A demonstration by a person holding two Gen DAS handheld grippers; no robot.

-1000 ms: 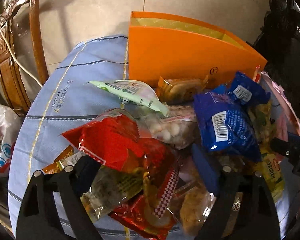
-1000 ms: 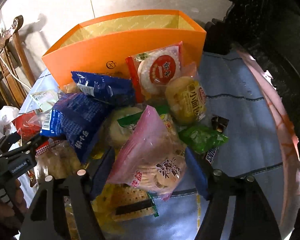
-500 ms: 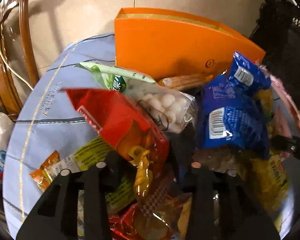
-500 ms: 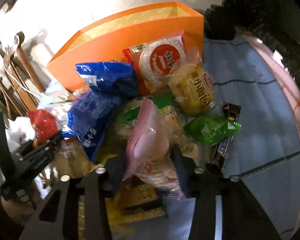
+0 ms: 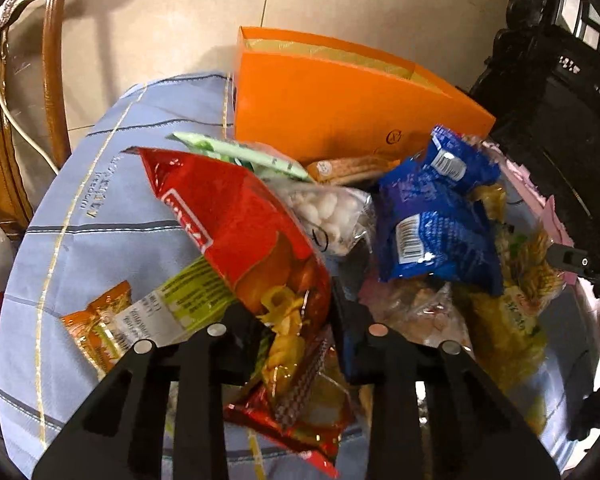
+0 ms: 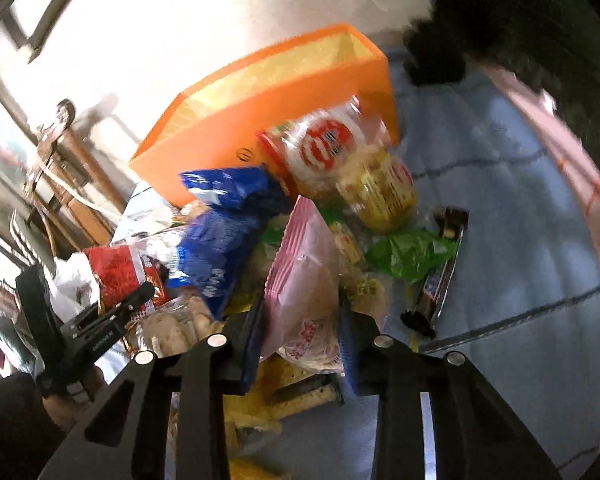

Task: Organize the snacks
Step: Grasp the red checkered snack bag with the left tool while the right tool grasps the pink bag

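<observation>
A heap of snack packets lies on a round table under a blue cloth, in front of an open orange box. My left gripper is closing its jaws on a red snack bag, which is pinched between the pads and tilted up off the heap. My right gripper is also closing, with a pink snack bag squeezed between its pads and standing on edge. The orange box stands behind the heap. The right wrist view is blurred.
Blue bags, a clear bag of white puffs and a green packet lie near the box. A round cracker pack, a yellow bun pack, a green pack and a chocolate bar lie right. A wooden chair stands left.
Both grippers went from wide open to closed around their bags. The red bag has tipped up out of the heap, and the pink bag has been squeezed narrow and raised.
</observation>
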